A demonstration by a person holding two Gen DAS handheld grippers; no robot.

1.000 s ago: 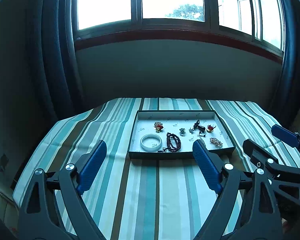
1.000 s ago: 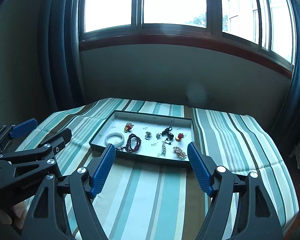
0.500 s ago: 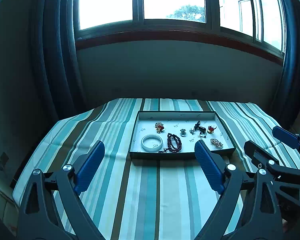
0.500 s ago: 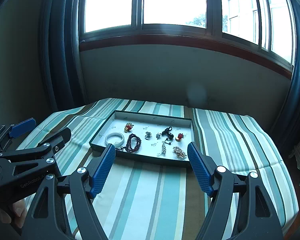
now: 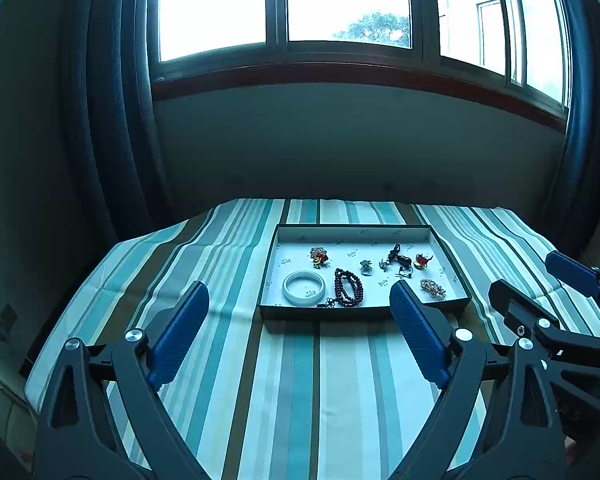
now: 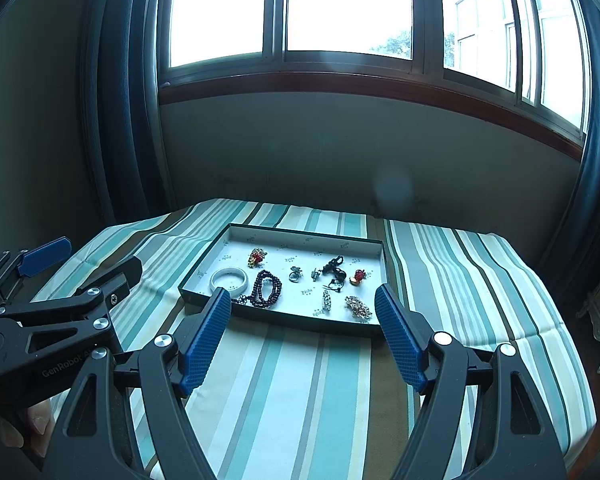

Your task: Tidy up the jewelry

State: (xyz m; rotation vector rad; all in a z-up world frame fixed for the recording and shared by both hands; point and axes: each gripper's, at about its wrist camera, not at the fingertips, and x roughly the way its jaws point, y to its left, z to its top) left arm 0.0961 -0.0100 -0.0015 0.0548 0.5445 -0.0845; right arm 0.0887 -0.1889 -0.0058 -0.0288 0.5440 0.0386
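A shallow dark-rimmed tray (image 5: 364,313) with a white floor lies on the striped table, also in the right wrist view (image 6: 300,322). In it lie a white bangle (image 5: 303,287), a dark red bead bracelet (image 5: 349,293), a red-gold brooch (image 5: 319,257), a small ring (image 5: 365,267), a black pendant (image 5: 398,257), a red charm (image 5: 421,261) and a gold brooch (image 5: 432,288). My left gripper (image 5: 299,303) is open and empty, well short of the tray. My right gripper (image 6: 303,308) is open and empty, just before the tray's near rim.
A striped teal, white and brown cloth (image 5: 316,380) covers the table. A wall with a wide window (image 5: 340,4) stands behind, with dark curtains (image 5: 112,120) at both sides. The table's edges drop off at left and right.
Both grippers have drifted back slightly from the tray. Nothing in the tray has moved and both stay open.
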